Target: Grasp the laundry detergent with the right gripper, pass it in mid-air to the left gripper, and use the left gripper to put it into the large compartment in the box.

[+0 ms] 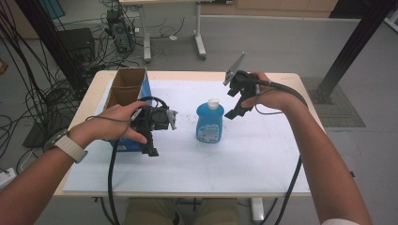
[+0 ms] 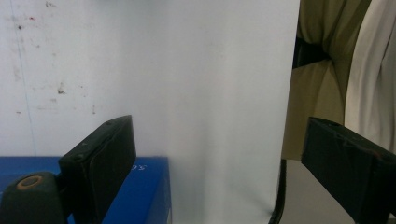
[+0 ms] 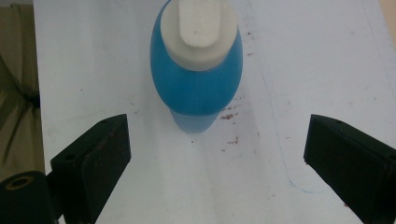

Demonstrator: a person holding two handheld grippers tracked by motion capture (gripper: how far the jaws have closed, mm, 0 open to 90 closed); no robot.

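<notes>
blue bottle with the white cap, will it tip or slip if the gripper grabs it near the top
The blue bottle stands upright on the white table cover, tall for its base, so a push near the white cap would probably tip it. Its smooth, rounded plastic shoulders look slippery, so a lower grip seems safer. It appears mostly full, likely fairly heavy for its size.

A translucent blue bottle with a white cap and a pale label stands mid-table on a white sheet flecked with small reddish-brown specks. At the left sits a blue box with a plain brown cardboard inside. Both the left gripper and the right gripper are black. The table edge is light wood; the floor is grey.
</notes>
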